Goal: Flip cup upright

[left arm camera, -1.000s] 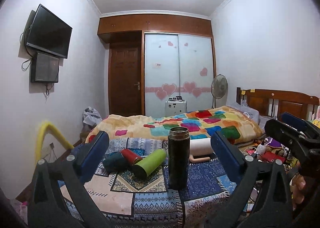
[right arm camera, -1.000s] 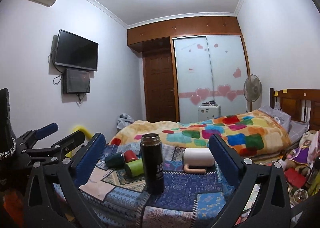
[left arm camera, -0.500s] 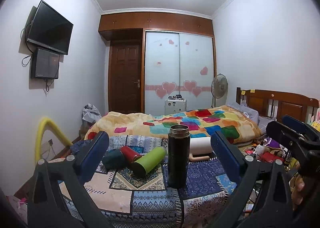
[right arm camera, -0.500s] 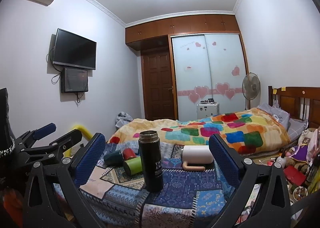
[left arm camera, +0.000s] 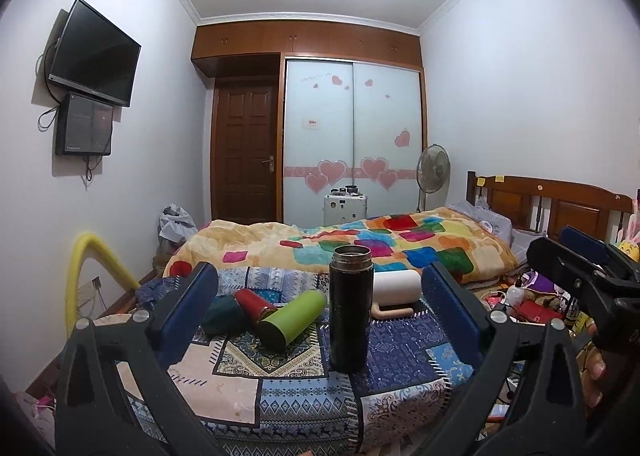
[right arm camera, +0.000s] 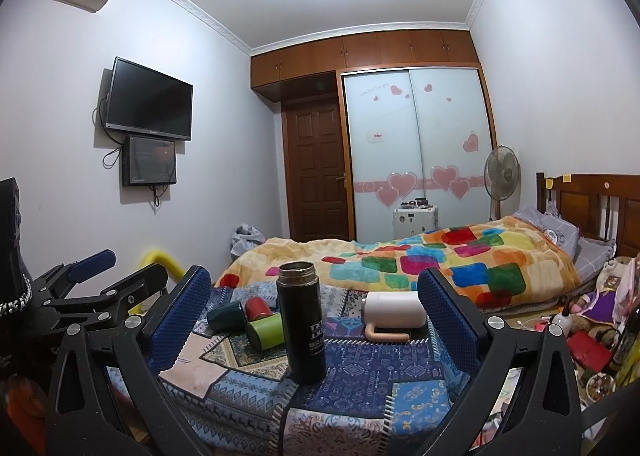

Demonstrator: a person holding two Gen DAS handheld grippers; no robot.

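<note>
Standing upright between both spread grippers (left arm camera: 320, 308) (right arm camera: 314, 308), black flask (left arm camera: 351, 312)

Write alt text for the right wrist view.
A black flask stands upright on a patchwork cloth between the open right gripper fingers. Behind it lie a green cup, a red cup, a dark green cup and a white mug.

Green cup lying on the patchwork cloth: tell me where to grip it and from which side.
Grip the green cup across its mid-body, descending from above. It lies on its side, base toward the cameras; the red cup crowds its left, the upright black flask its right.
</note>
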